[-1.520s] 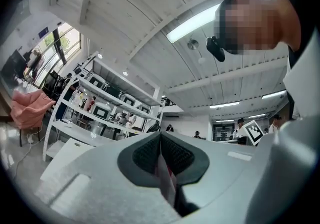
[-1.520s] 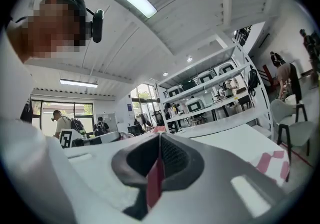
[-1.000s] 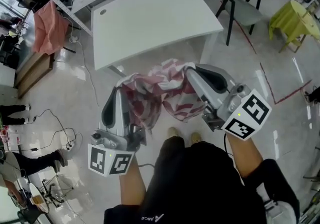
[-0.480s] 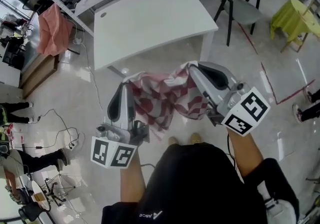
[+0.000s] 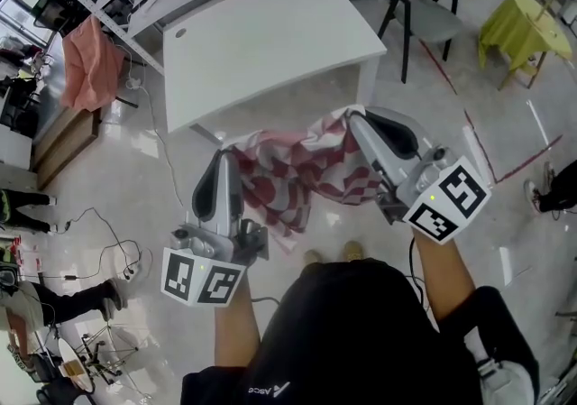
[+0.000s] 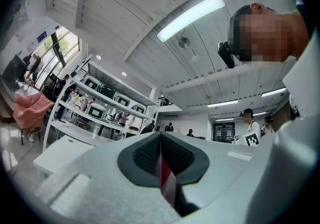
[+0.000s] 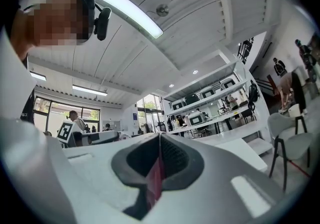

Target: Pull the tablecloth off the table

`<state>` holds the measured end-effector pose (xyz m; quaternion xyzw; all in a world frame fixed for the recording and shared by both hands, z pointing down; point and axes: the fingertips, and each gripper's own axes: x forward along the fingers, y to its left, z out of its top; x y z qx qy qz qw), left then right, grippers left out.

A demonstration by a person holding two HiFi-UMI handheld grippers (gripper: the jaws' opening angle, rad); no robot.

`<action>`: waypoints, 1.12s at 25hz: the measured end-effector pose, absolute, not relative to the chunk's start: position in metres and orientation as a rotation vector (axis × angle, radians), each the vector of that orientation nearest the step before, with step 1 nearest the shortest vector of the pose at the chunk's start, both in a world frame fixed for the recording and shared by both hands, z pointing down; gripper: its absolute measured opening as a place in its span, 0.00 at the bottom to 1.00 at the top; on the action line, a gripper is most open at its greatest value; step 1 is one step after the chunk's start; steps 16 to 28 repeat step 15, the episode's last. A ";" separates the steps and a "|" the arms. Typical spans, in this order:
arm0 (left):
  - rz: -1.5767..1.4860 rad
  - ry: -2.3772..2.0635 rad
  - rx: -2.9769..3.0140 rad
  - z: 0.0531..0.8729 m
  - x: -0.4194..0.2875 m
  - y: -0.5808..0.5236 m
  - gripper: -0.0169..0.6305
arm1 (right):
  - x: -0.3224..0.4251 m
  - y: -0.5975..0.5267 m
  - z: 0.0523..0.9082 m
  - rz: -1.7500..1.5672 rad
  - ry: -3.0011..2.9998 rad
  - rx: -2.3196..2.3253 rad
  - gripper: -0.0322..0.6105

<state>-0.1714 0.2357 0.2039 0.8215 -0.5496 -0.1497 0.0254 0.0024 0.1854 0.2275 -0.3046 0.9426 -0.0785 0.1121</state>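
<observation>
Thin crumpled cloth tablecloth [image 5: 302,169], smooth matt table [image 5: 261,42] top, glossy reflective floor [image 5: 117,179]

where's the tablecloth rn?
Head view, centre: the tablecloth hangs bunched over the floor between the left gripper and right gripper, both shut on it, off the white table just beyond.

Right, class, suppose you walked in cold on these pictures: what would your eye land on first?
First, the red-and-white checked tablecloth, bunched in mid-air in the middle of the head view. It hangs between the left hand-held gripper and the right hand-held gripper, both shut on it. Just beyond it stands the white table, with no cloth on its top.
</observation>
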 end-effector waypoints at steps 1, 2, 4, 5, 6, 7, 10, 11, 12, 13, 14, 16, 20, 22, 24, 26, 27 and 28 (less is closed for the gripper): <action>-0.465 -1.696 2.543 0.203 -0.171 0.236 0.05 | 0.003 0.186 0.226 -0.229 2.765 -0.897 0.06; -0.468 -1.695 2.544 0.202 -0.170 0.236 0.04 | 0.004 0.186 0.225 -0.228 2.764 -0.899 0.06; -0.474 -1.697 2.544 0.200 -0.169 0.235 0.04 | 0.005 0.186 0.224 -0.227 2.764 -0.899 0.06; -0.477 -1.699 2.543 0.199 -0.169 0.234 0.05 | 0.005 0.186 0.224 -0.228 2.765 -0.898 0.06; -0.480 -1.702 2.542 0.198 -0.169 0.233 0.05 | 0.005 0.185 0.223 -0.229 2.767 -0.896 0.06; -0.483 -1.703 2.540 0.197 -0.169 0.232 0.05 | 0.005 0.185 0.223 -0.231 2.768 -0.895 0.06; -0.486 -1.703 2.537 0.194 -0.167 0.228 0.05 | 0.006 0.183 0.221 -0.237 2.769 -0.894 0.06; -0.488 -1.703 2.538 0.193 -0.167 0.227 0.04 | 0.006 0.181 0.221 -0.238 2.769 -0.894 0.06; -0.490 -1.703 2.538 0.193 -0.167 0.226 0.04 | 0.006 0.180 0.221 -0.239 2.769 -0.893 0.06; -0.491 -1.703 2.538 0.193 -0.168 0.225 0.05 | 0.006 0.179 0.221 -0.240 2.770 -0.893 0.06; -0.493 -1.704 2.537 0.193 -0.168 0.224 0.05 | 0.005 0.177 0.221 -0.241 2.771 -0.892 0.06; -0.494 -1.705 2.537 0.192 -0.169 0.223 0.05 | 0.005 0.176 0.221 -0.242 2.772 -0.892 0.06; -0.494 -1.705 2.537 0.192 -0.169 0.223 0.05 | 0.005 0.176 0.221 -0.242 2.772 -0.892 0.06; -0.494 -1.705 2.537 0.192 -0.169 0.223 0.05 | 0.005 0.176 0.221 -0.242 2.772 -0.892 0.06; -0.494 -1.705 2.537 0.192 -0.169 0.223 0.05 | 0.005 0.176 0.221 -0.242 2.772 -0.892 0.06; -0.494 -1.705 2.537 0.192 -0.169 0.223 0.05 | 0.005 0.176 0.221 -0.242 2.772 -0.892 0.06; -0.494 -1.705 2.537 0.192 -0.169 0.223 0.05 | 0.005 0.176 0.221 -0.242 2.772 -0.892 0.06; -0.494 -1.705 2.537 0.192 -0.169 0.223 0.05 | 0.005 0.176 0.221 -0.242 2.772 -0.892 0.06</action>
